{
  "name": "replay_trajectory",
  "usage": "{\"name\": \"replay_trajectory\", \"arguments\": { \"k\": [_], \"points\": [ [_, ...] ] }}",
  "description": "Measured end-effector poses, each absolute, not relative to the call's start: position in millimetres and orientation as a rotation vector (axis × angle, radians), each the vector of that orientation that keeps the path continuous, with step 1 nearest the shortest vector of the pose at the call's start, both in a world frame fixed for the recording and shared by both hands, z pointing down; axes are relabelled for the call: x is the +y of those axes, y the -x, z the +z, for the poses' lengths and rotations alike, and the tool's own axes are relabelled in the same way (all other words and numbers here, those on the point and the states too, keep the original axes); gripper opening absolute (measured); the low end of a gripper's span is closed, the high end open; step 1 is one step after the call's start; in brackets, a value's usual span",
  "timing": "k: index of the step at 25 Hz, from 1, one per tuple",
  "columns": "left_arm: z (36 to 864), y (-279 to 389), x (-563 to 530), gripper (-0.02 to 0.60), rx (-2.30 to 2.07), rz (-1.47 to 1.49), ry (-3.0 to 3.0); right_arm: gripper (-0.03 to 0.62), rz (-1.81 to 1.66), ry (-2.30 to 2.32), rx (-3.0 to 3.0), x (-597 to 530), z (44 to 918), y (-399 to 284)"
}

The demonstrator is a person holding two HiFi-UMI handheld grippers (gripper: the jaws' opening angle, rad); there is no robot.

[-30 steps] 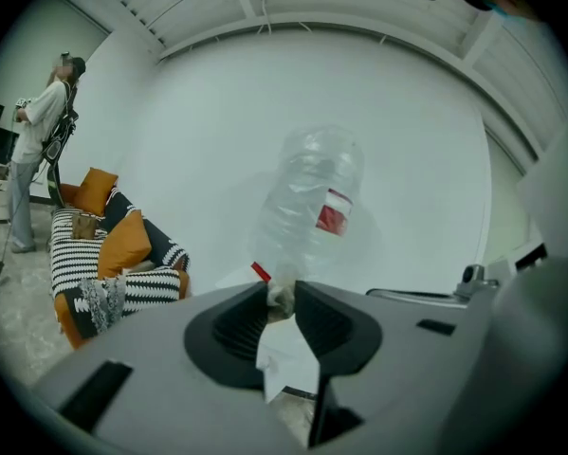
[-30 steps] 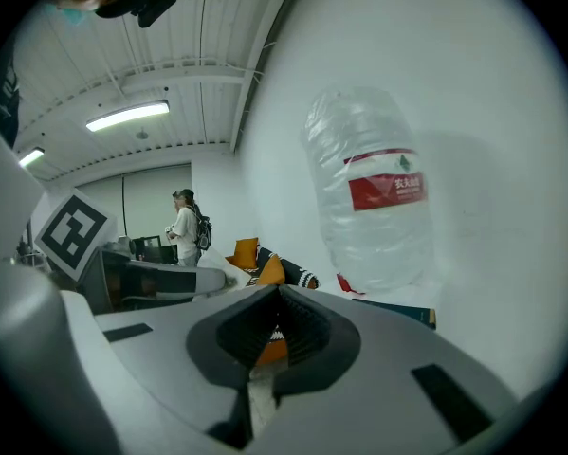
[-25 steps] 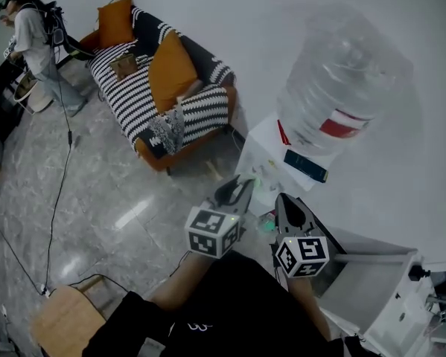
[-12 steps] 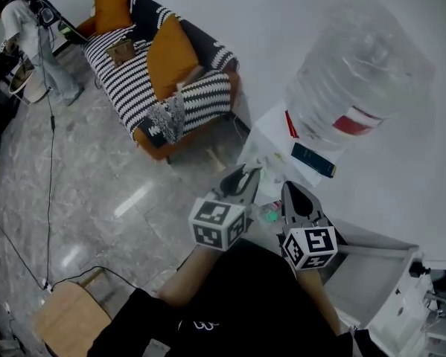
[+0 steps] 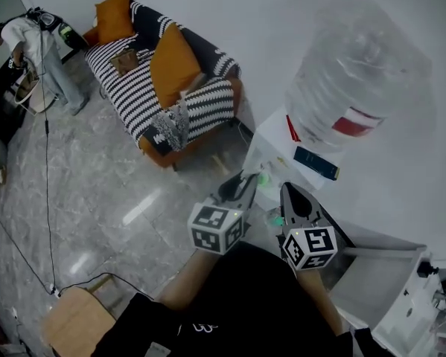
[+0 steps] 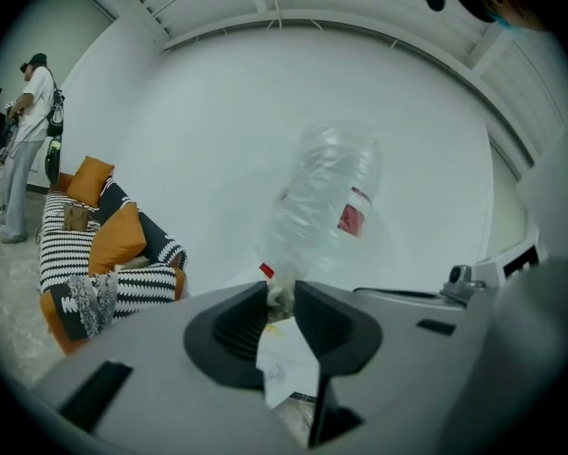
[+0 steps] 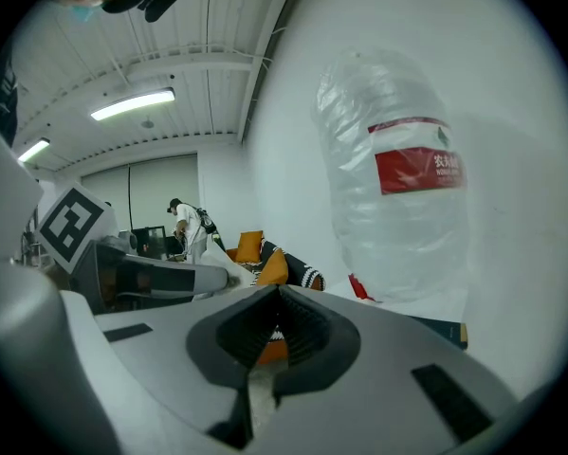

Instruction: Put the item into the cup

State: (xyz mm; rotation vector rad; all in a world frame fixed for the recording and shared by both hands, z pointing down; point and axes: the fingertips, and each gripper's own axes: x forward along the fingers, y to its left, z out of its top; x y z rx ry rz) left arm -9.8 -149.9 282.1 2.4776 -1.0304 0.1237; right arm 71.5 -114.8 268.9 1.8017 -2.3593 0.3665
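**Left gripper (image 6: 282, 297) clamps a crumpled white paper packet (image 6: 285, 366)**

Its ribbed dark jaws hold it before the boxy white water dispenser (image 5: 275, 147). Right gripper (image 7: 276, 300), just beside, has jaws pressed together, empty. A clear rounded plastic bottle (image 5: 357, 73), red-labelled, tops the dispenser

left gripper (image 5: 245, 183): jaws pinched, seemingly on a small item (image 6: 280, 298) | right gripper (image 5: 287, 190): jaws together, empty | side by side, tips forward
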Motion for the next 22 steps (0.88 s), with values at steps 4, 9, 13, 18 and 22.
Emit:
{"name": "replay_trajectory", "arguments": {
  "k": [4,9,13,18,22],
  "points": [
    [289,17,-151,0.095,-1.050,0.125,-2.451,0.008,0.376,-1.803,-2.353,-111,276,-72],
    [289,18,-154,0.095,-1.102,0.163,-2.484,0.008,0.370,-1.804,-2.352,-110,274,-72],
    [289,15,-152,0.095,-1.073,0.157,-2.477,0.008,0.354,-1.800,-2.379,-110,270,-68],
    [294,18,-148,0.095,-1.070,0.167,-2.465,0.008,0.358,-1.796,-2.393,-112,268,-64],
    [299,18,-146,0.095,-1.059,0.181,-2.458,0.008,0.382,-1.787,-2.387,-110,276,-62]
  ]
}}
